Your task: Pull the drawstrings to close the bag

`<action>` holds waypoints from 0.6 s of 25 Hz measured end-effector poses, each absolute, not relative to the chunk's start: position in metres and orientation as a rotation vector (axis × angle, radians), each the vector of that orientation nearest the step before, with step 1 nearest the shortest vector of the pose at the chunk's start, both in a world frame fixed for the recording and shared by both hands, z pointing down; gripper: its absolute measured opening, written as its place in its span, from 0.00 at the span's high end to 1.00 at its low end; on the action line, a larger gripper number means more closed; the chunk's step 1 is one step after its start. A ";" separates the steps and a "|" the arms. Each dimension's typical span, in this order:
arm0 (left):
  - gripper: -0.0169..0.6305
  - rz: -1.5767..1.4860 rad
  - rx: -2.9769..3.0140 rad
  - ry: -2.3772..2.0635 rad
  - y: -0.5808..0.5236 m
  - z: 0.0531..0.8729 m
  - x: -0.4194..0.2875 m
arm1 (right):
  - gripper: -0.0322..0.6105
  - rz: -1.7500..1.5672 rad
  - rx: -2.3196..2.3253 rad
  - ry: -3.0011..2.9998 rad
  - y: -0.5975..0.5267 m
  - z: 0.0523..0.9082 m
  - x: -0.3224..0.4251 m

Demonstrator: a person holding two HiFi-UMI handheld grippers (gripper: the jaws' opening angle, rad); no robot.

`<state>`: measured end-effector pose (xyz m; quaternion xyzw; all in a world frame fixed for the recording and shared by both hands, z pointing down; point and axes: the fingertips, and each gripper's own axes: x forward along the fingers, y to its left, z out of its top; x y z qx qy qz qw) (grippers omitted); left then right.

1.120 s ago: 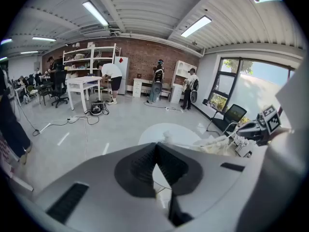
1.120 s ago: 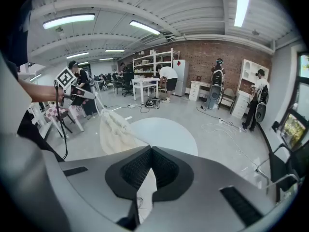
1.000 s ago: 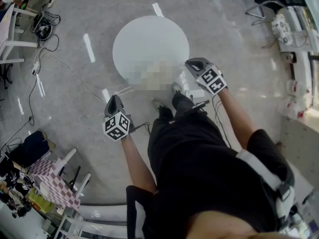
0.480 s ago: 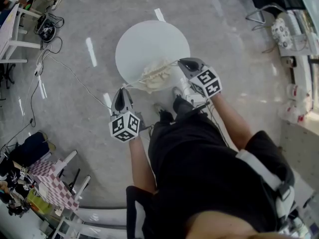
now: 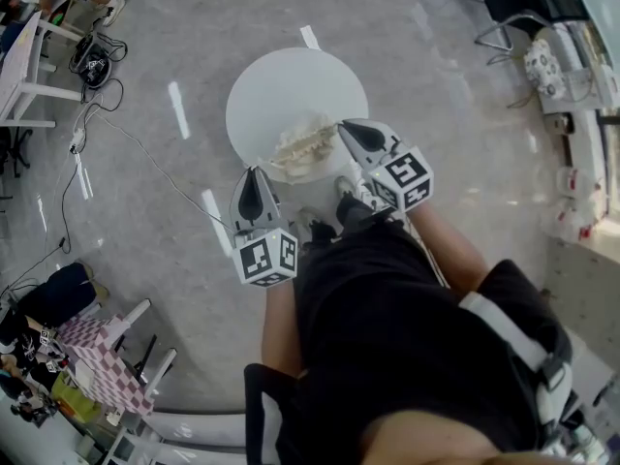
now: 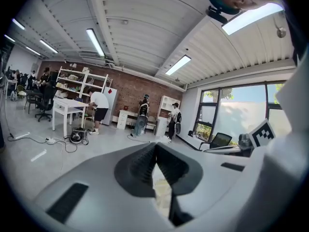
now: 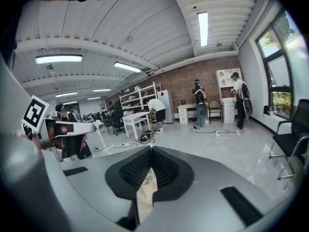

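Observation:
A cream cloth bag [image 5: 302,146] lies gathered at the near edge of the round white table [image 5: 291,80]. My left gripper [image 5: 255,172] points at the bag's left side and my right gripper [image 5: 342,125] at its right side, both close to it. In the left gripper view the jaws of my left gripper [image 6: 155,145] meet at the tips, with cream cord or cloth [image 6: 162,190] showing in the gap behind them. The right gripper view shows the same: my right gripper [image 7: 150,150] is shut, with a cream strip [image 7: 145,192] between its jaws. The drawstrings themselves are too thin to trace in the head view.
The person's legs and shoes [image 5: 344,190] stand right under the grippers at the table's near edge. Cables [image 5: 145,143] run over the grey floor at left. A white desk [image 5: 29,56] stands far left and office chairs [image 5: 504,8] at upper right. People stand far off by shelves [image 6: 99,108].
Both grippers have risen toward the head camera and drawn closer together, near the bag. The taut strings seen half a second ago no longer show.

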<state>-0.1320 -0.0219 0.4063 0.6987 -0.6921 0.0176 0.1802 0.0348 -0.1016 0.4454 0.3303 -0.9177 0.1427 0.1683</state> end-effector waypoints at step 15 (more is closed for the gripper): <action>0.97 0.069 2.054 -1.878 -0.016 0.413 -0.092 | 0.95 0.400 0.985 -2.637 -0.081 0.437 0.032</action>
